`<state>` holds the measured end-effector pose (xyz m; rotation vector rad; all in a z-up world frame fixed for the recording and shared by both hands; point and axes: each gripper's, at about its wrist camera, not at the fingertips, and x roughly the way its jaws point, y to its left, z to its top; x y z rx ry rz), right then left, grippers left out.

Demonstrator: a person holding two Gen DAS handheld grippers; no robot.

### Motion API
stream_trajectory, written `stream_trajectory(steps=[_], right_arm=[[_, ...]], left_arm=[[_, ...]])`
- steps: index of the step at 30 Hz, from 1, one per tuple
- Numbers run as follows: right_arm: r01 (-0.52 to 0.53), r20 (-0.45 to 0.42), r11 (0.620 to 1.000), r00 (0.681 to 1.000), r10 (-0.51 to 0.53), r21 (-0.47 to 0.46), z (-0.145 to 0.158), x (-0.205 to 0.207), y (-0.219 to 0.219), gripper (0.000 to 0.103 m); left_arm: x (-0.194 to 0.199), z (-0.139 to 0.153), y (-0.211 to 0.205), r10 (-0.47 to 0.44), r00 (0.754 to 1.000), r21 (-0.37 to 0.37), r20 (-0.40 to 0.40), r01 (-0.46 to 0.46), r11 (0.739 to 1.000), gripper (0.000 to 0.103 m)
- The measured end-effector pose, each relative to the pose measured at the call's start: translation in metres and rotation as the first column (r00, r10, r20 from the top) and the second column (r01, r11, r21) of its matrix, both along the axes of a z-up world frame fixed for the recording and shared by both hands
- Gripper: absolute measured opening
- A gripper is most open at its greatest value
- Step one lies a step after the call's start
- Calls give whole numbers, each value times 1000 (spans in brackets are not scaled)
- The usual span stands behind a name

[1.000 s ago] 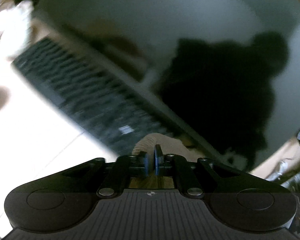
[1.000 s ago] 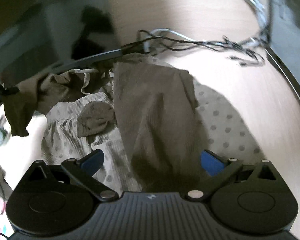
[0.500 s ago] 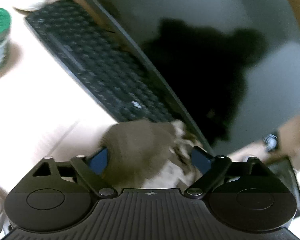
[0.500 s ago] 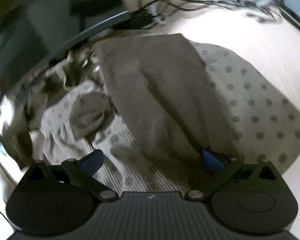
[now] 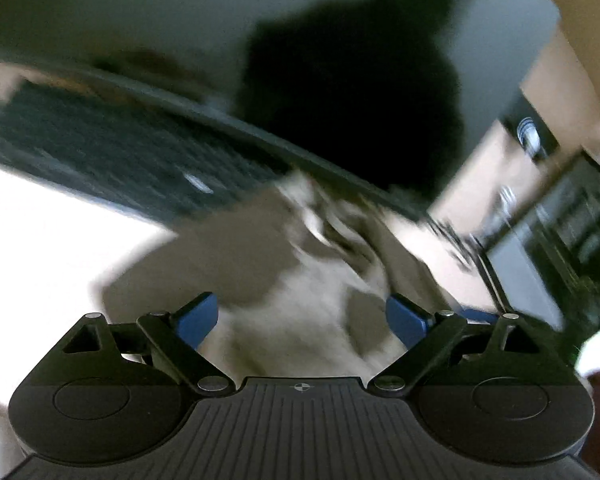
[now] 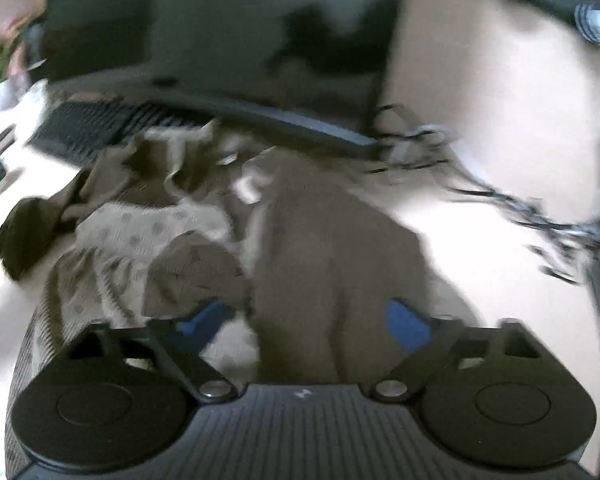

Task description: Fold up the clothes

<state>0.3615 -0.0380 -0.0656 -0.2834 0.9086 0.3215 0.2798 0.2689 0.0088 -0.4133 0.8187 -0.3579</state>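
A small garment in brown and pale polka-dot fabric (image 6: 152, 232) lies crumpled on the light desk, with a brown sleeve or panel (image 6: 332, 248) stretched toward the camera. My right gripper (image 6: 306, 320) is open just above its near edge, holding nothing. In the left wrist view the same garment (image 5: 292, 292) is blurred; its brown part (image 5: 220, 256) lies left of the pale part. My left gripper (image 5: 302, 318) is open above it, with the blue pads wide apart.
A black keyboard (image 5: 112, 160) and a dark monitor (image 5: 300, 60) stand right behind the garment. The monitor's base edge (image 6: 292, 120) touches the cloth. A tangle of cables (image 6: 500, 200) lies at the right. A second screen (image 5: 560, 240) is at the far right.
My left gripper, shut on a piece of the cloth a second ago, has opened and let it go. Both views have swung; the right gripper has pulled back a little.
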Motion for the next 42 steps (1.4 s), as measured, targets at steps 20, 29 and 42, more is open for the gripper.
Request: stream_trajectory(steps=[20,29,42], right_arm=[[418,380,869,873,-305,-264,88,133,-169,7],[174,80,984,981,-177,35,24,16,-123,41],[233,-39,970,972,-231,63,0,-64,-117,31]], left_arm=[[14,-37,-87,-101,992,2,-74,101,995,95],[28,-66,-128,-233,962,-14,-141,234,972,88],[6,-87,-148,-401,889,-56,-220,398,915,79]])
